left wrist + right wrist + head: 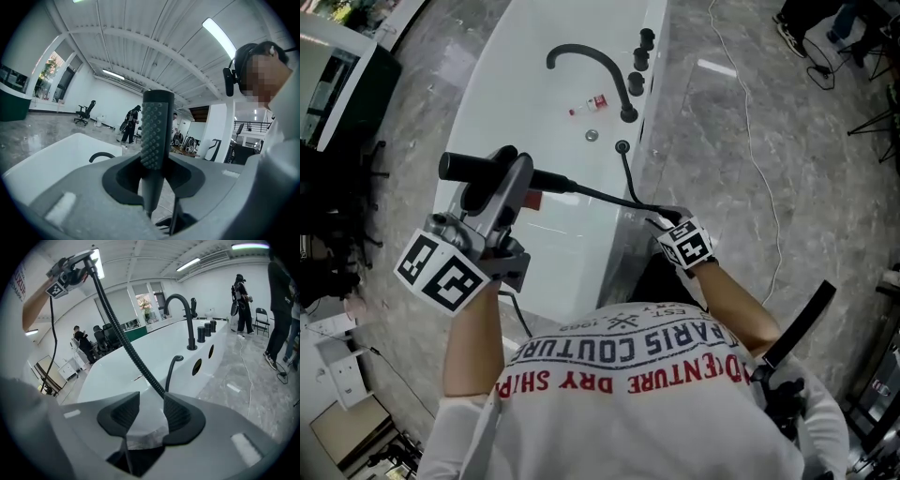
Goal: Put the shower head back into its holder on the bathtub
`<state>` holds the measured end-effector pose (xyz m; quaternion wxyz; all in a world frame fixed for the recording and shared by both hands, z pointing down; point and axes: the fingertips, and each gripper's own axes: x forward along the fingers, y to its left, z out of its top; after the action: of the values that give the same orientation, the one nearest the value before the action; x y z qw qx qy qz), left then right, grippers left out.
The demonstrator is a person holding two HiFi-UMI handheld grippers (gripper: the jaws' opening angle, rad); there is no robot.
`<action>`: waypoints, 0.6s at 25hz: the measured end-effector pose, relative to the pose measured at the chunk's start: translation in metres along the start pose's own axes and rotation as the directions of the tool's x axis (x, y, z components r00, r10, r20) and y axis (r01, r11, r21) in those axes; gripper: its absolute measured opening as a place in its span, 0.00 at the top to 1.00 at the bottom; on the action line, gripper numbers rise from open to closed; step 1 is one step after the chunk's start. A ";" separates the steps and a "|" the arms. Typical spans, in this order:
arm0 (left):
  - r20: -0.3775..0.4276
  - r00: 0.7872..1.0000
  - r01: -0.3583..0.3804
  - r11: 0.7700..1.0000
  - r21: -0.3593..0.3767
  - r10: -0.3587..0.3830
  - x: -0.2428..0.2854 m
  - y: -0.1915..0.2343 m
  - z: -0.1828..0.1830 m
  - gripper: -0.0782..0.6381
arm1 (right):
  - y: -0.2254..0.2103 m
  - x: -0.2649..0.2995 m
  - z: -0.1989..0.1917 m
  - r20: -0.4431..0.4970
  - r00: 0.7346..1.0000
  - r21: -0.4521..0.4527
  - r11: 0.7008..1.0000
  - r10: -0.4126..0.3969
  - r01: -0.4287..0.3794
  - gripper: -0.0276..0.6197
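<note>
Left gripper view shows the left tool closed on the shower head, a black wand standing across the jaws, with its nubbed spray face above the pads and its thinner stem below. In the head view the wand is held roughly level, high over the near end of the tub, well apart from the rim. Its hose runs from the stem end down to the right tool, then to a small black socket on the rim just this side of the faucet. That socket is probably the holder. The right tool stands wide open and grips nothing. The ribbed hose passes the tip of one jaw, touching or just beside it, and only white tub shows between the pads. The wand looks rigid, smooth and fairly light, so a pinch across its middle should hold, though the round body could roll in the jaws. Keeping the grip above the stem leaves the tail free to enter the socket. The hose looks flexible yet springy, so it will likely tug on the wand and loop up. Guiding it loosely near the socket seems wiser than clamping it hard.
</note>
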<state>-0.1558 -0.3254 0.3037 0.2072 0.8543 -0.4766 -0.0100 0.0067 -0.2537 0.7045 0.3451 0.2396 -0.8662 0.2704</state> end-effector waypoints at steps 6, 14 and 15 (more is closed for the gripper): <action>-0.008 1.000 0.009 1.000 0.002 -0.009 0.005 -0.002 -0.001 0.72 | -0.012 0.021 0.008 -0.012 0.999 -0.019 0.999 -0.033 0.033 0.70; -0.029 1.000 -0.010 1.000 0.001 0.010 0.006 0.003 -0.006 0.72 | -0.031 0.023 0.014 0.004 0.997 0.003 0.997 -0.073 0.073 0.83; -0.027 1.000 -0.016 1.000 0.008 0.016 0.006 0.005 -0.006 0.72 | -0.031 0.023 0.015 0.009 0.997 -0.001 0.997 -0.073 0.073 0.84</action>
<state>-0.1554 -0.3306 0.3120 0.2101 0.8513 -0.4807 0.0050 0.0040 -0.2914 0.7215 0.3511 0.2719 -0.8587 0.2559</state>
